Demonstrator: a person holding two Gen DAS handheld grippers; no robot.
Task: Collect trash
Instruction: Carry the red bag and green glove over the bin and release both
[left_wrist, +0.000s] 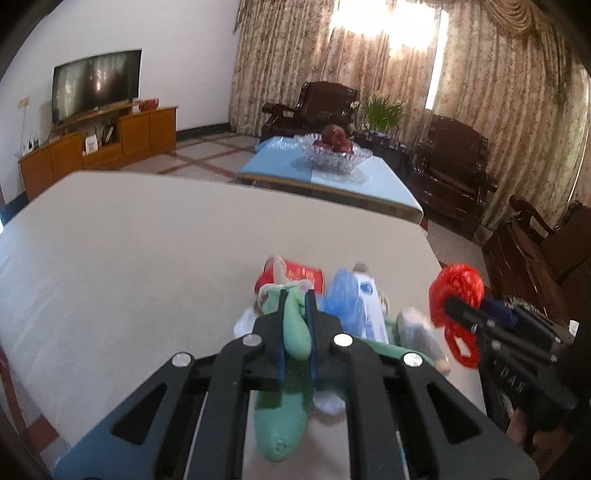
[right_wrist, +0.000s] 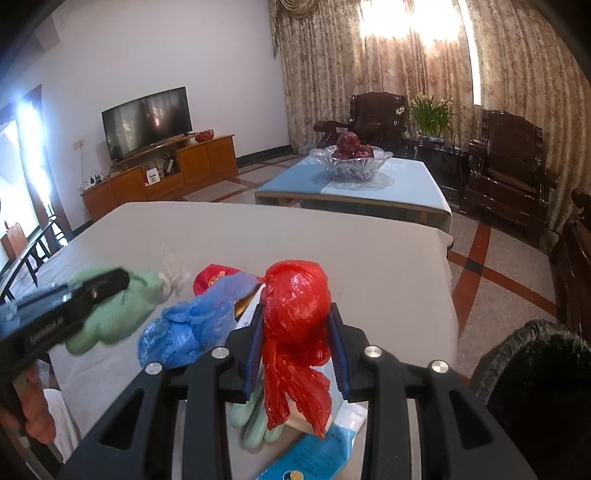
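left gripper (left_wrist: 297, 301) pinching green glove (left_wrist: 293, 332), long axis running along the fingers, lifted off table (left_wrist: 129, 258) | right gripper (right_wrist: 297, 328) clamped on red bag (right_wrist: 295, 302), knot end trailing back toward the camera; blue bag (right_wrist: 184, 332) just left of it; black bin (right_wrist: 535, 369) off right

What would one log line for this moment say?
left gripper: shut on green glove | right gripper: shut on red bag | bin: right
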